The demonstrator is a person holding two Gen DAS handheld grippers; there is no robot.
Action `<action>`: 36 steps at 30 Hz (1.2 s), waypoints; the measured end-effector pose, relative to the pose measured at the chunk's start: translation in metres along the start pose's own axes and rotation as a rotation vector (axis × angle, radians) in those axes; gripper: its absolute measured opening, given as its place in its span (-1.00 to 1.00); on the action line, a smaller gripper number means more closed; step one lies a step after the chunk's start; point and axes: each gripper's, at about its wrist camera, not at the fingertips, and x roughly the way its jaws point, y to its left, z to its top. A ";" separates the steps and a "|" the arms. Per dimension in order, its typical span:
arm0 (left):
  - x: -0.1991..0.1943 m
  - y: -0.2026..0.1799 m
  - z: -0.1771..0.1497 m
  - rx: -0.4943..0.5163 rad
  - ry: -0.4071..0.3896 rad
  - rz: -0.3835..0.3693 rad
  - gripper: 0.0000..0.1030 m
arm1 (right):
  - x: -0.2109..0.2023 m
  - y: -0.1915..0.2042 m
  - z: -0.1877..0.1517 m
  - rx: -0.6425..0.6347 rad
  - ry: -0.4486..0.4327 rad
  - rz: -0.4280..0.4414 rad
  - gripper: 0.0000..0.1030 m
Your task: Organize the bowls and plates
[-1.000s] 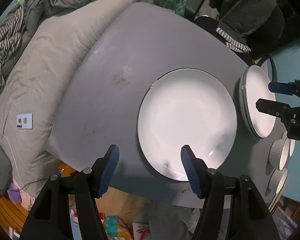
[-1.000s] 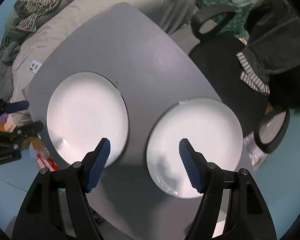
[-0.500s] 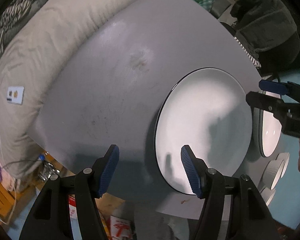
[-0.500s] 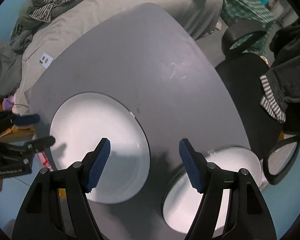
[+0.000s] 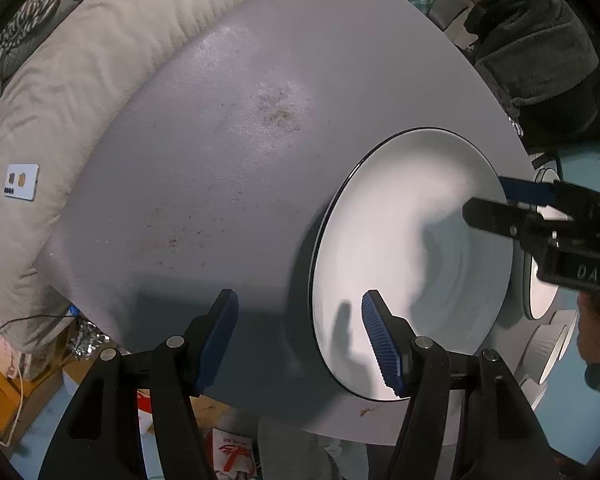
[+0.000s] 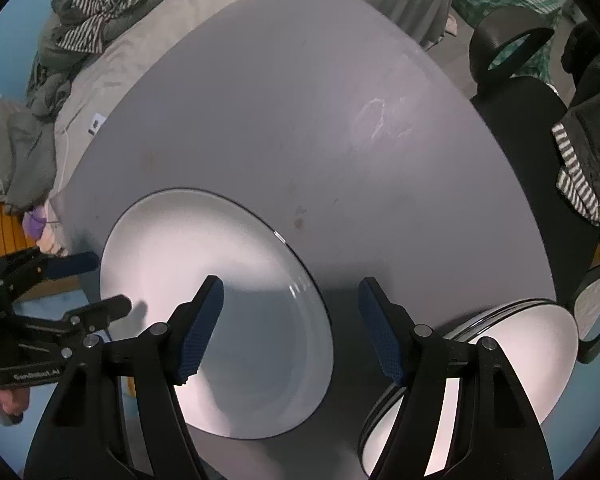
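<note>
A large white plate with a dark rim (image 5: 404, 240) lies flat on the grey table (image 5: 220, 160); it also shows in the right wrist view (image 6: 204, 272). My left gripper (image 5: 300, 336) is open and empty, straddling the plate's left rim. My right gripper (image 6: 290, 328) is open and empty, above the plate's right rim; it enters the left wrist view from the right (image 5: 496, 204). A stack of white plates (image 6: 512, 360) sits at the right table edge, with small white bowls (image 5: 548, 352) beside it.
A beige bed with rumpled clothes (image 6: 84, 28) borders the table's far side. A black office chair with dark clothes (image 6: 548, 128) stands at the right. Boxes and clutter (image 5: 228, 452) lie on the floor below the table's front edge.
Both grippers moved leftward over the table and came closer to the single plate. The plate stack slid toward the right edge of both views. Jaws stayed open.
</note>
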 end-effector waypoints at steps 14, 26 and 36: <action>0.006 0.006 -0.002 0.002 0.027 -0.018 0.27 | 0.009 0.005 -0.015 0.024 0.040 0.021 0.29; 0.003 0.011 0.005 0.014 0.023 -0.009 0.27 | 0.015 -0.017 -0.027 0.176 0.075 0.102 -0.51; 0.008 -0.008 0.006 0.066 0.034 0.038 -0.16 | 0.018 -0.017 -0.037 0.263 0.037 0.163 -0.68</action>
